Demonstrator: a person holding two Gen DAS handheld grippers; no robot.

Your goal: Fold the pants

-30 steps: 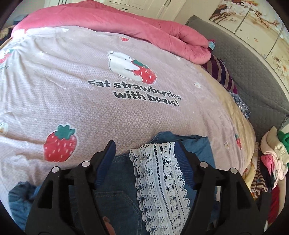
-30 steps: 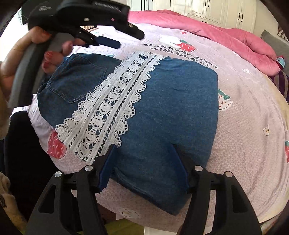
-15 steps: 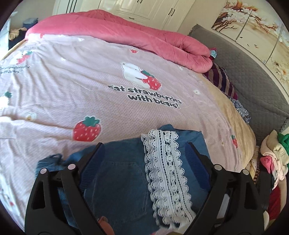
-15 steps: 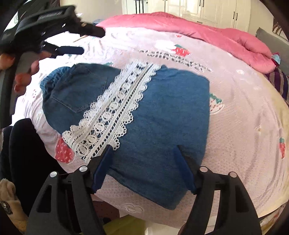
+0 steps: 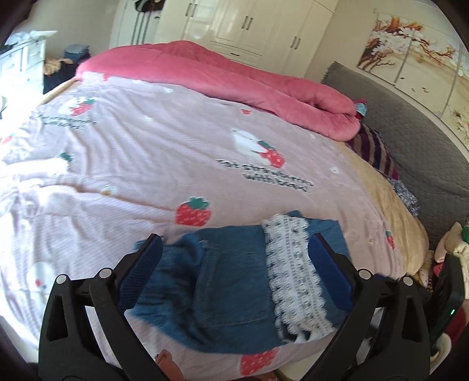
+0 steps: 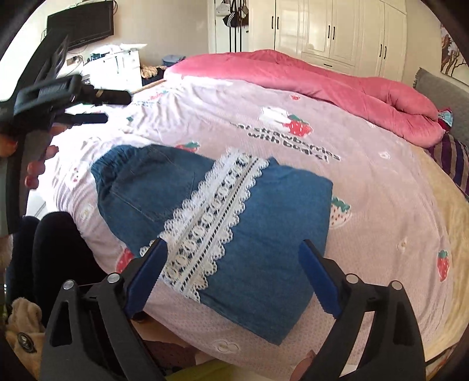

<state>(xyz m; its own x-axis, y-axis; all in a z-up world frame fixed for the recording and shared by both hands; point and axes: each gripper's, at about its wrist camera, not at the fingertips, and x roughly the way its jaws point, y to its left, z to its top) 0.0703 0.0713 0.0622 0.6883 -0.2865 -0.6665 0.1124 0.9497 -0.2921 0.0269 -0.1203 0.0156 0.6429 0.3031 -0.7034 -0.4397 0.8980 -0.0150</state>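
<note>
The blue denim pants (image 6: 272,217) lie folded into a compact rectangle on the pink strawberry bedsheet (image 6: 366,181), near the bed's front edge, with a white lace strip (image 6: 214,217) running across the top. They also show in the left wrist view (image 5: 234,281), with the lace (image 5: 293,272) at the right. My left gripper (image 5: 234,258) is open and empty, held above the pants' waistband end; it also shows in the right wrist view (image 6: 88,108). My right gripper (image 6: 231,255) is open and empty, just above the folded pants' near edge.
A rolled pink duvet (image 5: 234,76) lies along the far side of the bed. A grey headboard (image 5: 410,140) and a pile of clothes (image 5: 451,249) are to the right. White wardrobes (image 6: 337,32) stand behind. A dark screen (image 6: 82,20) and cluttered desk are at the left.
Both grippers have drawn back and up from the folded pants. The left gripper has opened wider and moved away to the left. The pants stay flat on the bed.
</note>
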